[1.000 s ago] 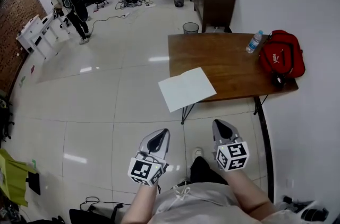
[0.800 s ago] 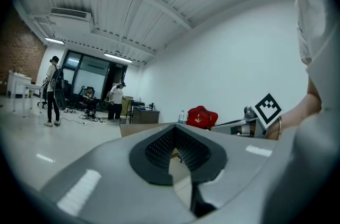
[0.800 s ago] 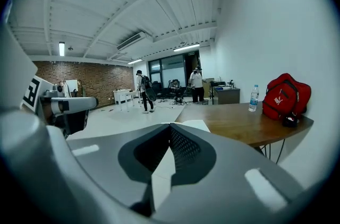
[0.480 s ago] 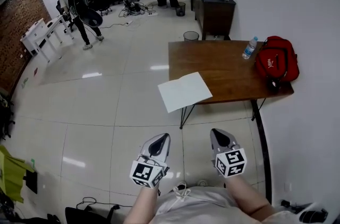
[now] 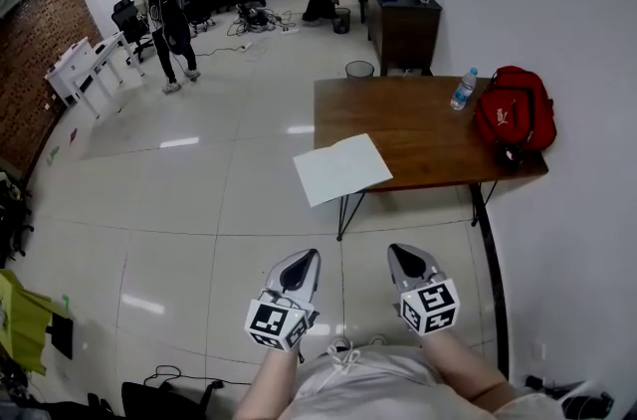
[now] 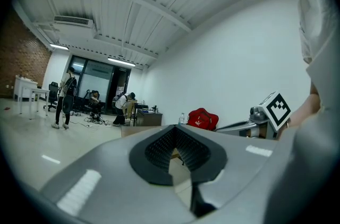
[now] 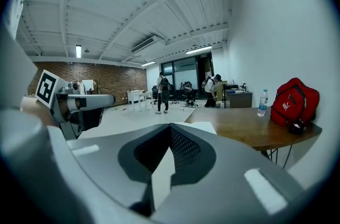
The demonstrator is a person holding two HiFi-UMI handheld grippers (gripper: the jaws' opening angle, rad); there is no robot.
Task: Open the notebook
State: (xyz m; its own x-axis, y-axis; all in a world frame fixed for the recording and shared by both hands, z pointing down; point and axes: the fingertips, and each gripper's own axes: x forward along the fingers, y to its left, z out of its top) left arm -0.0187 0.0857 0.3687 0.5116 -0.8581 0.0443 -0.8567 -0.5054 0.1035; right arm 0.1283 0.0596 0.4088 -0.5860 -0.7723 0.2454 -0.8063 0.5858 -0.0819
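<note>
My left claw [image 5: 302,261] and right claw [image 5: 400,255] hang over the floor, each with its jaws together on nothing, well short of the counter [image 5: 418,124]. The notebook [image 5: 341,168] lies flat on the counter's near left corner, overhanging the edge. At the right end a bottle [image 5: 462,92] stands just left of a red bag [image 5: 513,119], and I cannot see what either holds.
</note>
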